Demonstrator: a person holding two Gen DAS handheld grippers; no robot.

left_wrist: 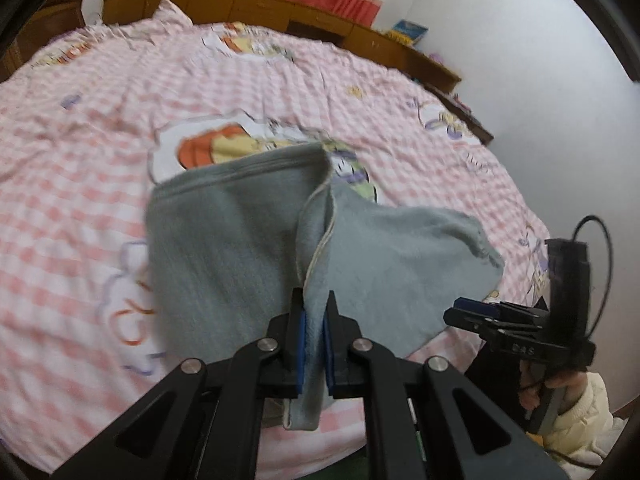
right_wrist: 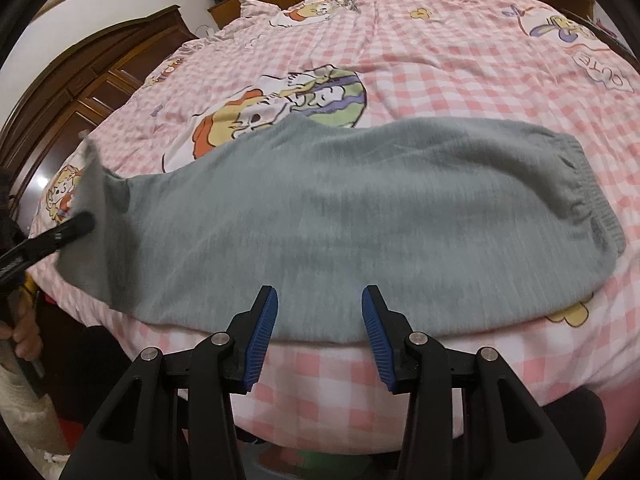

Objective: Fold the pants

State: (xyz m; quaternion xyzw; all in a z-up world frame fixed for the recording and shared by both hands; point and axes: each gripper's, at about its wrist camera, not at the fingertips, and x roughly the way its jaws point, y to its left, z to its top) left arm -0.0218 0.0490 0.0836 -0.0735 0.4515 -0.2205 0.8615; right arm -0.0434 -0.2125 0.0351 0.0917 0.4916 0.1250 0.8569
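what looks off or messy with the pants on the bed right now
Nothing is damaged or spilled. The grey pants lie mostly flat on the checked bedsheet, but their left end is lifted and turned over, pale inner side showing, pinched in the left gripper. The right gripper is open at the near edge.

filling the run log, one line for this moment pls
left gripper shut on pants end | right gripper open, near edge | bed
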